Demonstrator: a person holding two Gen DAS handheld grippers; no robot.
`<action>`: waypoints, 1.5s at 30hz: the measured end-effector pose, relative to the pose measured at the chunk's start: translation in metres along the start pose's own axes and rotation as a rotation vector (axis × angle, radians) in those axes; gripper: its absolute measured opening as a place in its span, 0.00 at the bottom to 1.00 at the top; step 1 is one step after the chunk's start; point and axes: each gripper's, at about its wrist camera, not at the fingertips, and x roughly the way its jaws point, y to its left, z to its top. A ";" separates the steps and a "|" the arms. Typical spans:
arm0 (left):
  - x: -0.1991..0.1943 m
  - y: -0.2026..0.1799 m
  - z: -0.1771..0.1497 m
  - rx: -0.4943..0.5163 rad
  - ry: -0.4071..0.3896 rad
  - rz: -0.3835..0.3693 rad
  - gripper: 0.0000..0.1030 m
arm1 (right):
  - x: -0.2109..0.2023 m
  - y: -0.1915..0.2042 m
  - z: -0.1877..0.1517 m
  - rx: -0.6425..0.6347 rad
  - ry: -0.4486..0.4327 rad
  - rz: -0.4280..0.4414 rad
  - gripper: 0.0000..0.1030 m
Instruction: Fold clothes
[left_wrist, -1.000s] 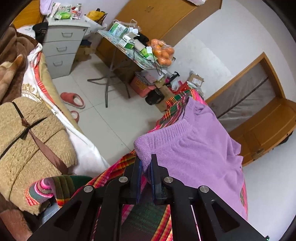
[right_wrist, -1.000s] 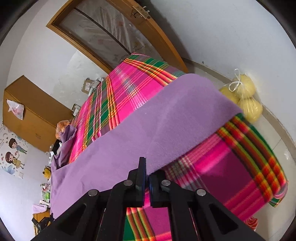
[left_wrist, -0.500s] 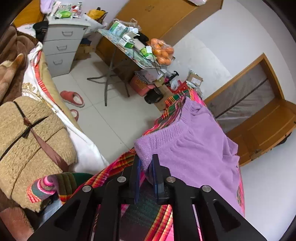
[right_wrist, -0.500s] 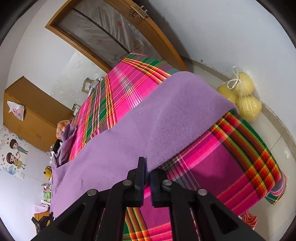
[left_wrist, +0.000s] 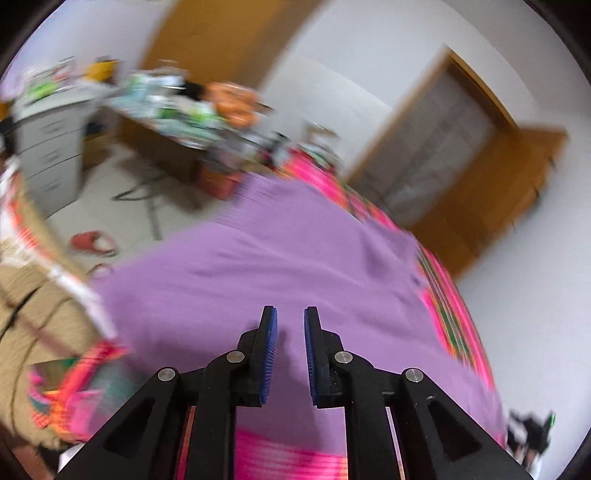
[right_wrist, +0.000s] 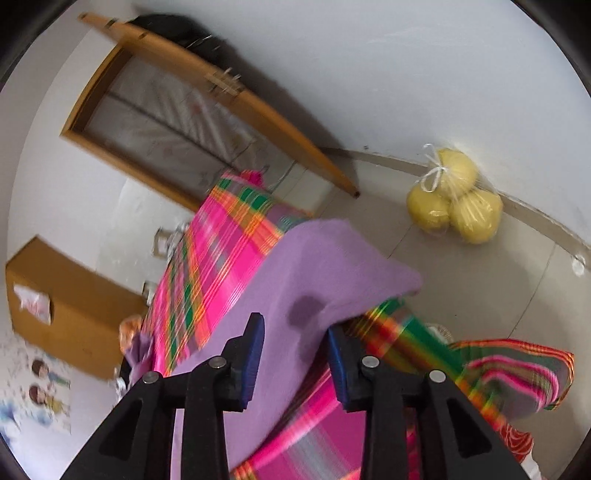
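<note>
A purple garment (left_wrist: 295, 251) lies spread over a bed covered by a pink plaid sheet (left_wrist: 454, 314). My left gripper (left_wrist: 290, 312) hovers over the middle of the purple cloth. Its jaws stand slightly apart and hold nothing. In the right wrist view the garment's far end (right_wrist: 325, 258) drapes over the corner of the plaid sheet (right_wrist: 221, 251). My right gripper (right_wrist: 294, 323) is at that edge and its jaws are opening. The purple hem lies loose between the fingers, and the pads do not press on it.
A bag of yellow fruit (right_wrist: 456, 201) lies on the tiled floor by the wall, beside a wooden door (right_wrist: 177, 122). Left of the bed are a tan knitted garment (left_wrist: 33, 306), red slippers (left_wrist: 92, 242), a grey drawer unit (left_wrist: 51, 147) and a cluttered folding table (left_wrist: 177, 107).
My left gripper let go of the purple waistband corner, then rose and swung over the garment. My right gripper's jaws opened off the purple hem, and that view rolled.
</note>
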 end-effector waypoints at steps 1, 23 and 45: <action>0.010 -0.012 -0.002 0.034 0.027 -0.018 0.14 | 0.001 -0.003 0.003 0.009 -0.006 -0.011 0.16; 0.062 -0.064 -0.035 0.196 0.201 -0.070 0.14 | -0.039 -0.027 0.017 -0.001 -0.203 -0.131 0.16; 0.083 -0.067 -0.038 0.208 0.211 -0.150 0.17 | 0.165 0.269 -0.164 -0.812 0.513 0.220 0.16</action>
